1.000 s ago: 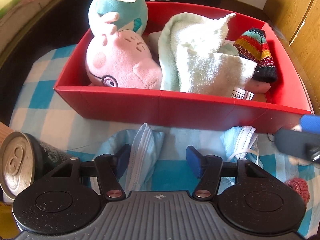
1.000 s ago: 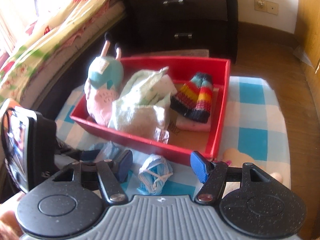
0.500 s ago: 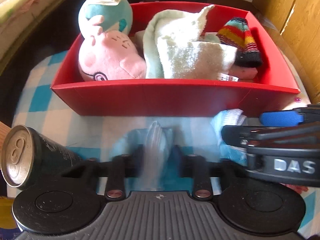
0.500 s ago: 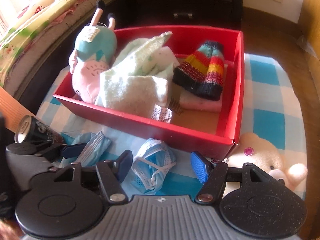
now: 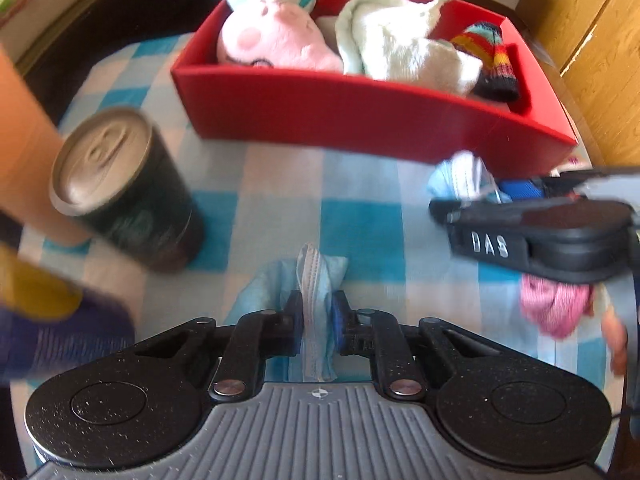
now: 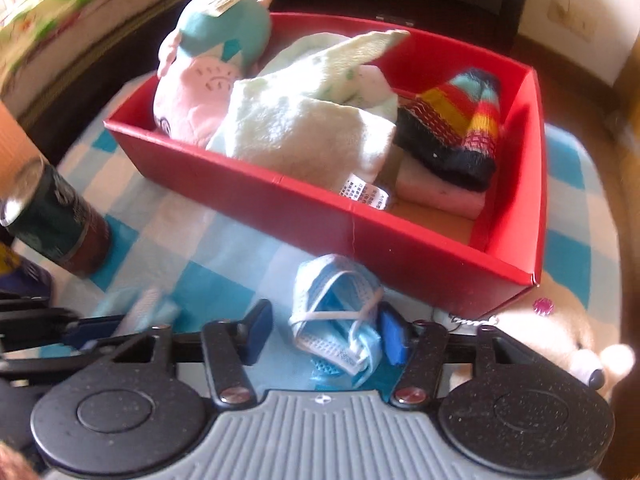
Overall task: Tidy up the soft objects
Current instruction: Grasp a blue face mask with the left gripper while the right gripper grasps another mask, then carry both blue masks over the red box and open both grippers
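My left gripper point(image 5: 316, 320) is shut on a folded blue face mask point(image 5: 310, 276) over the checked cloth. My right gripper point(image 6: 324, 330) is open, its pads on either side of a crumpled blue face mask point(image 6: 338, 320) that lies in front of the red box point(image 6: 320, 216); this mask also shows in the left wrist view point(image 5: 460, 178). The red box point(image 5: 360, 116) holds a pink plush point(image 6: 192, 92), a pale towel point(image 6: 304, 128) and a striped knit hat point(image 6: 456, 128).
A dark drink can point(image 5: 124, 188) stands left of the box on the blue-and-white checked cloth point(image 5: 360, 224). A white teddy point(image 6: 560, 336) lies right of the box. A pink knit item point(image 5: 556, 308) lies under the right gripper. A bed edge runs along the left.
My left gripper has closed on the folded mask and pulled back from the box. My right gripper has come down and forward around the crumpled mask.
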`<state>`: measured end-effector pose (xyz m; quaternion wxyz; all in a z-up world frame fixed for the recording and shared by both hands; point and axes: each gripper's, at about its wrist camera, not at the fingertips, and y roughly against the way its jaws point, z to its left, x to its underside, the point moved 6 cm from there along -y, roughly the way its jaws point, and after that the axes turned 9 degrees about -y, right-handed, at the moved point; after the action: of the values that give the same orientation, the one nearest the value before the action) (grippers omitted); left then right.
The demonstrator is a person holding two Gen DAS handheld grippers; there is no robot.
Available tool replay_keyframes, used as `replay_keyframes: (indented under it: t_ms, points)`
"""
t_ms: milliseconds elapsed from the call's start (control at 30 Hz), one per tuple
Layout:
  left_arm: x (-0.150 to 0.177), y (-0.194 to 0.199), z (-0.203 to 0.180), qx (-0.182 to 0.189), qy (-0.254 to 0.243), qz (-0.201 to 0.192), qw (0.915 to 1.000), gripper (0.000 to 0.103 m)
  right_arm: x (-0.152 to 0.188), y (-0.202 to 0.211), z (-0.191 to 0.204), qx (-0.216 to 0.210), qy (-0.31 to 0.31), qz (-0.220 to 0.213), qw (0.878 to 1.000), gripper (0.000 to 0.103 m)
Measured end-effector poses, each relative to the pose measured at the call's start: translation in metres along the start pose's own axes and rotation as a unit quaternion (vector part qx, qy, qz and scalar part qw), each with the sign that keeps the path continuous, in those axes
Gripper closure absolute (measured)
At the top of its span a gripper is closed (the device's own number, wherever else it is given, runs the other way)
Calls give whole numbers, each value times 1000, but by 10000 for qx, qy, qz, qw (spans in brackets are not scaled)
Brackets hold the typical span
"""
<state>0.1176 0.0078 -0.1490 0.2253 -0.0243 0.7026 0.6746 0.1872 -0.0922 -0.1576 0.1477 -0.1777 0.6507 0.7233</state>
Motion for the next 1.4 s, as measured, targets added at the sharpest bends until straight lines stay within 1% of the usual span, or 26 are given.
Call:
replay_keyframes:
  t_ms: [67, 200, 300, 400, 567, 767, 867, 1100, 1233, 1333, 1400]
  points:
    - [8, 3, -5, -70, -135, -10, 9999, 91, 3, 1, 5, 96, 171, -57, 9998, 84]
    - [21, 6, -12, -82, -284, -15, 9996, 90, 12, 5, 13, 232, 476, -152, 9985, 88]
    - [16, 6, -12, -43, -247, -16, 9997, 90, 21, 10, 20, 208, 628, -156, 9977, 89]
    - [11, 9, -8, -13, -231, -102, 9997, 90, 25, 24, 26, 308, 837, -390, 9953, 90]
    - [5, 26, -8, 59, -154, -347, 9993, 90, 19, 52, 24, 387, 782, -852, 9925, 90]
    - [-10, 41, -7, 71, -72, -644, 9979, 90, 8, 89, 22, 622, 850, -1500, 9831, 90]
    - [-17, 49, -8, 57, -59, -798, 9968, 90, 4, 101, 22, 717, 871, -1729, 9785, 90]
    - [-35, 63, -11, 101, 36, -1087, 9940, 90, -2, 117, 20, 869, 903, -2115, 9693, 90]
    - [-44, 68, -11, 60, 46, -1200, 9927, 90, -6, 122, 18, 864, 833, -2235, 9673, 90]
    - [-49, 70, -10, 64, 83, -1256, 9920, 90, -9, 125, 16, 942, 841, -2345, 9639, 90]
    - [-52, 72, -9, 60, 102, -1287, 9916, 90, -12, 126, 13, 929, 781, -2366, 9640, 90]
